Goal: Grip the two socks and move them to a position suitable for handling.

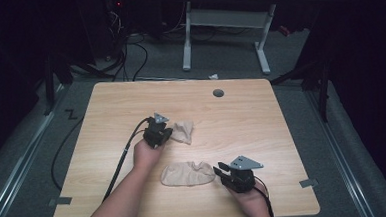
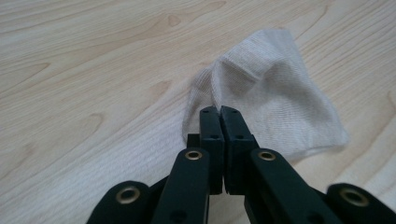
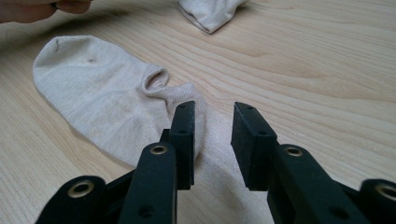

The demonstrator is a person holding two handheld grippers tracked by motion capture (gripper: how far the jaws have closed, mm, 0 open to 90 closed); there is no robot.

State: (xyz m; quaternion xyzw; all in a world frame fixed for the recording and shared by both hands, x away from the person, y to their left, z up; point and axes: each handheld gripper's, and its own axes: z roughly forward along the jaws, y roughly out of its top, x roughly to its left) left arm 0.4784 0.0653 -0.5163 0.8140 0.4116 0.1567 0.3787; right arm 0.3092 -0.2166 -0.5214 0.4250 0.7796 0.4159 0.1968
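Beige crumpled sock [image 2: 275, 102] sits pinched at its edge by the left tongs [image 2: 219, 112]; right tongs [image 3: 212, 112] spread beside the flat sock [image 3: 107, 102].

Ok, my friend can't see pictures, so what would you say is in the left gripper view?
The left gripper, black with its jaws shut together, meets the near edge of a crumpled beige sock; whether it pinches the fabric is hard to tell. The sock lies on a light wooden table.
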